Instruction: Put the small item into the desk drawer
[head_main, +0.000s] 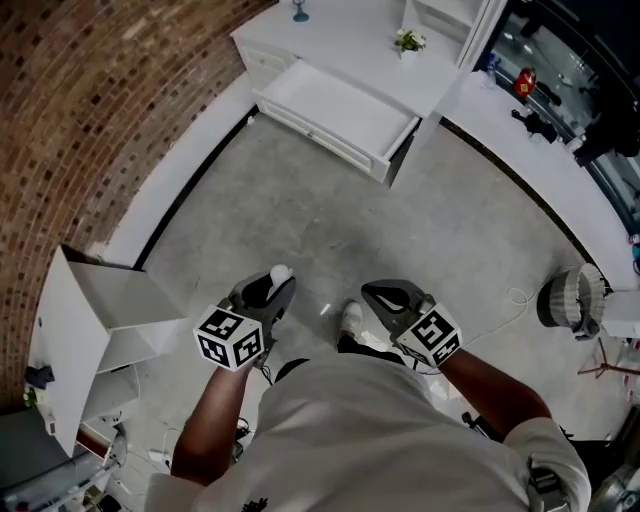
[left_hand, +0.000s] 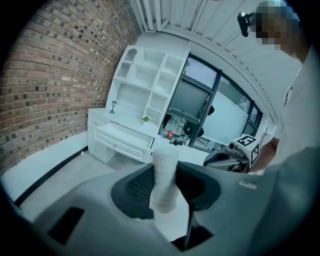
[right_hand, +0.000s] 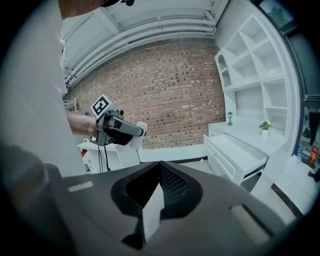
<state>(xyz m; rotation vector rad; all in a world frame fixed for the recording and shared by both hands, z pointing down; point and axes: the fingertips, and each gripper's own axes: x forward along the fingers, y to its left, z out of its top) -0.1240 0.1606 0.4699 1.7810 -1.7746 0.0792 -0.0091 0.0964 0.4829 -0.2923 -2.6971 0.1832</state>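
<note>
The small item (left_hand: 164, 176), a white textured roll, stands upright between my left gripper's (left_hand: 165, 172) jaws, which are shut on it. In the head view the left gripper (head_main: 272, 287) is held at waist height with the roll's white end (head_main: 281, 272) sticking out. My right gripper (head_main: 374, 291) hovers beside it to the right, its jaws (right_hand: 159, 164) meeting at the tips with nothing in them. The white desk (head_main: 350, 40) stands a few steps ahead, and its drawer (head_main: 335, 112) is pulled out. The drawer (left_hand: 120, 137) also shows in the left gripper view.
A brick wall (head_main: 90, 110) runs along the left. A white open cabinet (head_main: 105, 320) stands at my near left. On the desk are a small potted plant (head_main: 408, 41) and a goblet-like ornament (head_main: 300, 12). A round fan-like object (head_main: 568, 298) and a cable lie on the floor at the right.
</note>
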